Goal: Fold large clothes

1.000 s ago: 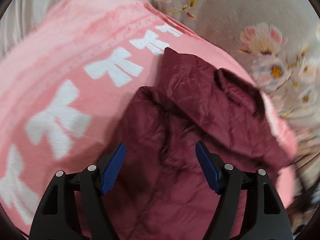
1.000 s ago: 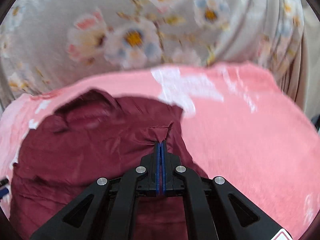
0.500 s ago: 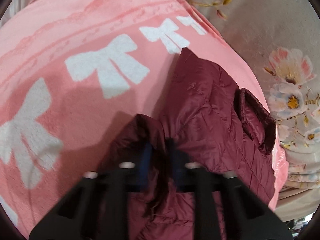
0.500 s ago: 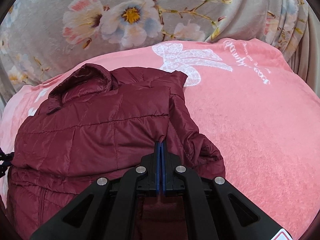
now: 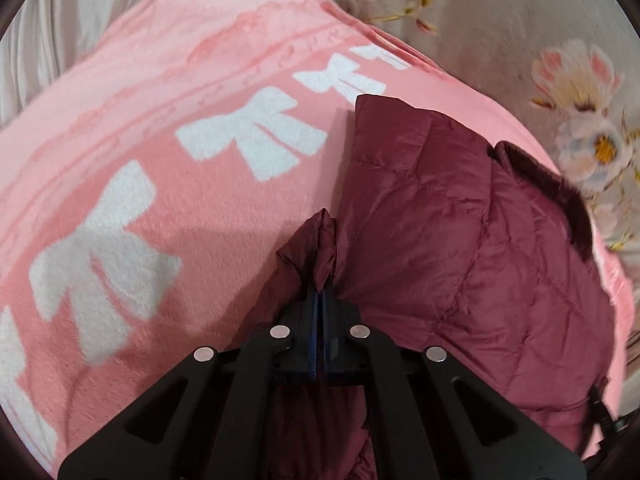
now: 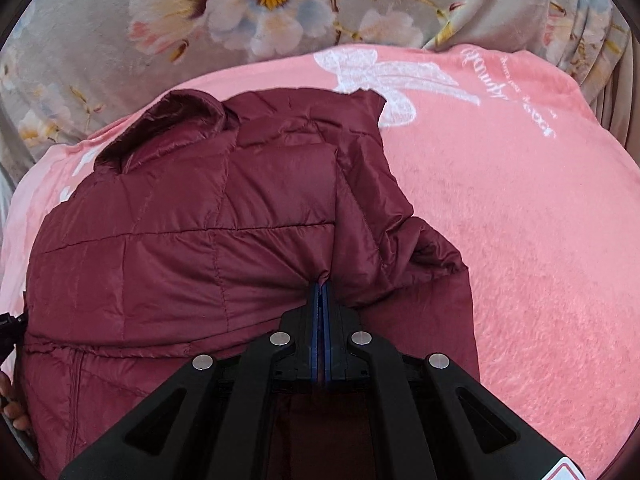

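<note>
While shut: both tools on jacket.

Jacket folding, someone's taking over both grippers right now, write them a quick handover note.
Left gripper: shut on a bunched fold of the maroon jacket.
Right gripper: shut on the jacket's edge, by a crumpled sleeve.
Jacket lies on the pink blanket, collar at the far end.
Done: both sides gripped.
Left: the fold itself, probably carrying both held edges over, then smoothing.

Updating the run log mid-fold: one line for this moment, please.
left gripper: shut on jacket fold | right gripper: shut on jacket edge | jacket: partly folded on pink blanket
</note>
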`<state>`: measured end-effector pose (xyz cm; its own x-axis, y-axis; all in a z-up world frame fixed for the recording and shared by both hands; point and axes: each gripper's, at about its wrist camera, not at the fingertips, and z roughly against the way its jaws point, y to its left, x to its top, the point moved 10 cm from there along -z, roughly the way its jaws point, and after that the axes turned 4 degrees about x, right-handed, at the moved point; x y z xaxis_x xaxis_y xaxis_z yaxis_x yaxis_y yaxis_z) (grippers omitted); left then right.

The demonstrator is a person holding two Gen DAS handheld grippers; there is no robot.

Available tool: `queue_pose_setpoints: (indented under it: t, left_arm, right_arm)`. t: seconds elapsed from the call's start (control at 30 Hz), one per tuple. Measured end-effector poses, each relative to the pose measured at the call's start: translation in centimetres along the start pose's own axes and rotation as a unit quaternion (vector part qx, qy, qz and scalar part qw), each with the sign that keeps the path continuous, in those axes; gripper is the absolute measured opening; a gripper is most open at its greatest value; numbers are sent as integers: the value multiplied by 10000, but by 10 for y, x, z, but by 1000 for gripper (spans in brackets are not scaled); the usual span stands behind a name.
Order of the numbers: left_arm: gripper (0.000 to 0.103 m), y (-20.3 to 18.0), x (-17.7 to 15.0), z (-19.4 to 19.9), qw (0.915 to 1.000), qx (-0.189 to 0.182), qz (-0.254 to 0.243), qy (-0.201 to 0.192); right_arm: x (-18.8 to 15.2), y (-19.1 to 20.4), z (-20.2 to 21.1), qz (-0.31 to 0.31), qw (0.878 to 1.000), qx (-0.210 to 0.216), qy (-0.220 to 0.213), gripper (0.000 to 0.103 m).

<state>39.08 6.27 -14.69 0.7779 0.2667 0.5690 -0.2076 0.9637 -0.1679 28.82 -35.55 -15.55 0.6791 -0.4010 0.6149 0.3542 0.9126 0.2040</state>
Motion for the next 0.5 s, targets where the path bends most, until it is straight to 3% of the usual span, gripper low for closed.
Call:
queue_pose_setpoints:
  t: [0.13, 0.27, 0.33, 0.4, 0.5]
  left_arm:
    - [2, -3, 0, 0, 9993, 244, -247, -109]
    - [8, 4, -2, 21, 9996, 152, -239, 12]
    - [11, 8, 6, 48, 9988, 141, -390, -255]
    - [11, 4, 22, 75, 9958, 282, -571, -664]
    - [11, -27, 47, 95, 9943, 14, -649, -841]
  right_arm:
    - [0, 4, -1, 208, 9996, -173, 43, 2]
    - [2, -5, 30, -7, 9997, -160, -167, 6]
    - [11, -10, 67, -28, 9974, -195, -698, 7]
    - [25, -5, 88, 66, 9953, -195, -948, 8]
    - [49, 18, 88, 96, 9954, 107, -945, 8]
